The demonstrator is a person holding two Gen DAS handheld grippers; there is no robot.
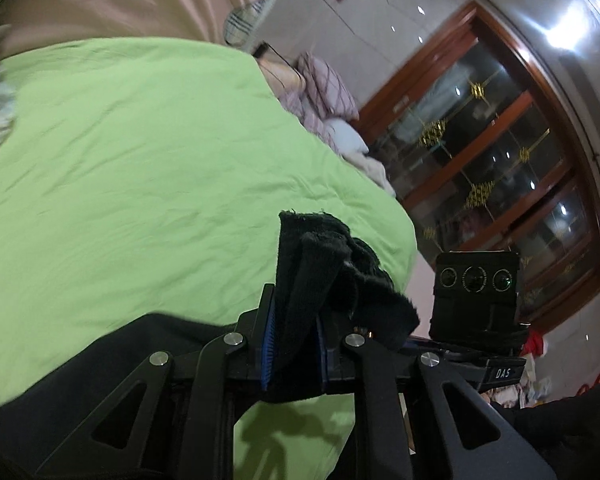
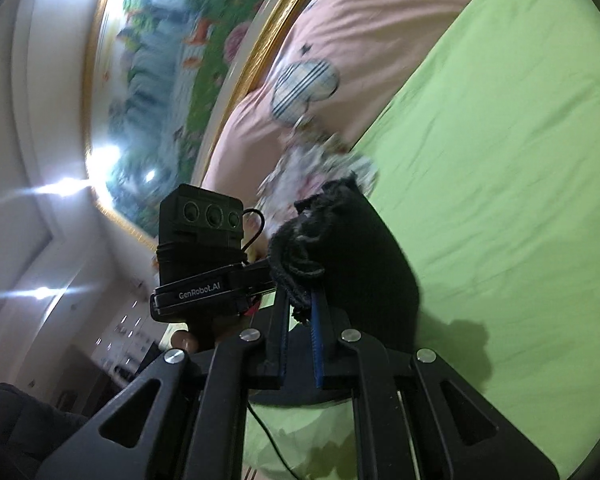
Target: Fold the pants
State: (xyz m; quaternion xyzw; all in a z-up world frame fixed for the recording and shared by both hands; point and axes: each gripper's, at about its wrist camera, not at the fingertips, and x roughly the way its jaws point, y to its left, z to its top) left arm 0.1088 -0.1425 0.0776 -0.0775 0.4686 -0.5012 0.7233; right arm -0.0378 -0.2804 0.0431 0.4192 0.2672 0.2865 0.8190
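In the left wrist view, the left gripper point(image 1: 294, 346) sits low in the middle of the frame, its blue-padded fingers point(image 1: 269, 344) clamped on a thick bunch of the black pants point(image 1: 324, 268). The cloth stands up out of the fingers toward the centre of the frame and flops to the right, its edge frayed. More black fabric spreads from the fingers toward the lower left corner, lying over the green sheet point(image 1: 140, 152) of the bed. At the right of centre, the other gripper's camera block point(image 1: 476, 292) shows its three lenses. Beyond the sheet, a pink quilt point(image 1: 132, 0) fills the upper left, plaid bedding point(image 1: 324, 84) lies in the upper middle, and a wooden cabinet point(image 1: 500, 152) with glass doors curves down the right side.

In the right wrist view, the right gripper point(image 2: 300, 344) is likewise closed tight, its fingers point(image 2: 318, 340) pinching a rolled, bunched edge of the pants point(image 2: 360, 248), which swell up and to the right of the fingers as a dark mass over the green sheet point(image 2: 500, 160). Left of centre stands a camera block point(image 2: 202, 236) with a label reading "GenRobot.AI". A floral cloth point(image 2: 312, 172) lies just above the pants, the pink quilt point(image 2: 340, 40) runs across the upper middle, and a gold-framed painting point(image 2: 160, 80) fills the upper left.
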